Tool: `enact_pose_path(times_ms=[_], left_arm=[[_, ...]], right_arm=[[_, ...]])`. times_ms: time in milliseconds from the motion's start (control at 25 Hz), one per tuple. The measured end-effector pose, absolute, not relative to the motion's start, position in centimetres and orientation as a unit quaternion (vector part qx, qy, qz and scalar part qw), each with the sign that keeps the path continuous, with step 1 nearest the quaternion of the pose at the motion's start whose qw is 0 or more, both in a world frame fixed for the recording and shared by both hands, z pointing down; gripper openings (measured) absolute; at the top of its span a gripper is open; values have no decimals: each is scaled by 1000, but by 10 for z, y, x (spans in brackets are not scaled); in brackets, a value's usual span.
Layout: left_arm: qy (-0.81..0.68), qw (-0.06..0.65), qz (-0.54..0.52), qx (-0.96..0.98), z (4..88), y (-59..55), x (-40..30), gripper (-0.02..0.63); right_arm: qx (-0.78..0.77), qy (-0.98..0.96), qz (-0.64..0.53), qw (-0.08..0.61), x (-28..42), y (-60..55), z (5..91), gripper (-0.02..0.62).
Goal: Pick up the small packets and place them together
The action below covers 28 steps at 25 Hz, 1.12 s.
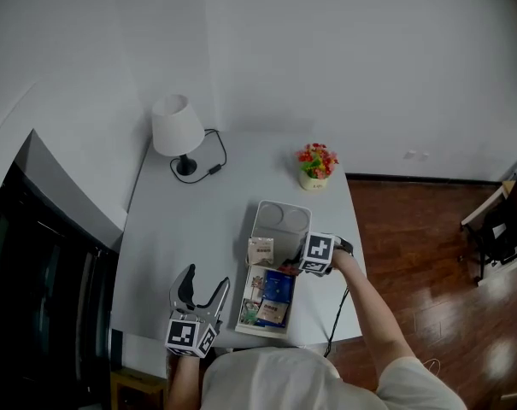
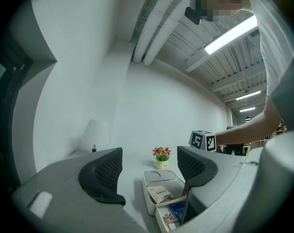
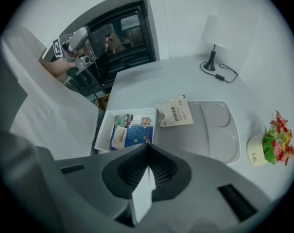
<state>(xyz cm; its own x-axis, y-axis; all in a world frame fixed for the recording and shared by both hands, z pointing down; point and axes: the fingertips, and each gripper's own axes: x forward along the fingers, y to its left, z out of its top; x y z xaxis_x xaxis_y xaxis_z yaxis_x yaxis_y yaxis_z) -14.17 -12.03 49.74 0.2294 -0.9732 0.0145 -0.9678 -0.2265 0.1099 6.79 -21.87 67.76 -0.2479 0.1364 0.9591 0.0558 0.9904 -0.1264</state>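
Overhead, the right gripper hangs over the white tray, beside an open box of small packets. The left gripper is near the table's front edge.

Next, the left gripper view shows its jaws apart and empty.

Lastly, the right gripper view shows its jaws pinching a thin white packet.

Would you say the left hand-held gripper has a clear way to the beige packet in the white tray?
Probably yes: the left hand-held gripper is open and empty, and the beige packet lies uncovered in the white tray ahead. The right hand-held gripper, shut on a white packet, hangs to one side.
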Motion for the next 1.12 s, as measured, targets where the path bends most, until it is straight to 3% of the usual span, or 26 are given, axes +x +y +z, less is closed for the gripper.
enact_pose_path(times_ms=[400, 760, 800, 840, 880, 1120], left_arm=[[-642, 58, -21, 764, 504, -116, -158, 345], [-641, 54, -7, 765, 507, -116, -158, 347], [-641, 55, -9, 765, 507, -116, -159, 347], [-641, 56, -10, 766, 506, -117, -159, 347], [-640, 55, -10, 767, 506, -117, -158, 347], [-634, 53, -14, 771, 504, -118, -154, 347]], right_arm=[[-42, -737, -32, 674, 63, -261, 729, 31], [11, -745, -74, 663, 58, -284, 739, 56], [15, -748, -72, 659, 57, -284, 740, 124], [19, -752, -70, 655, 56, -284, 741, 314], [24, -757, -68, 649, 54, -286, 740, 428], [117, -803, -107, 575, 48, -300, 705, 428]])
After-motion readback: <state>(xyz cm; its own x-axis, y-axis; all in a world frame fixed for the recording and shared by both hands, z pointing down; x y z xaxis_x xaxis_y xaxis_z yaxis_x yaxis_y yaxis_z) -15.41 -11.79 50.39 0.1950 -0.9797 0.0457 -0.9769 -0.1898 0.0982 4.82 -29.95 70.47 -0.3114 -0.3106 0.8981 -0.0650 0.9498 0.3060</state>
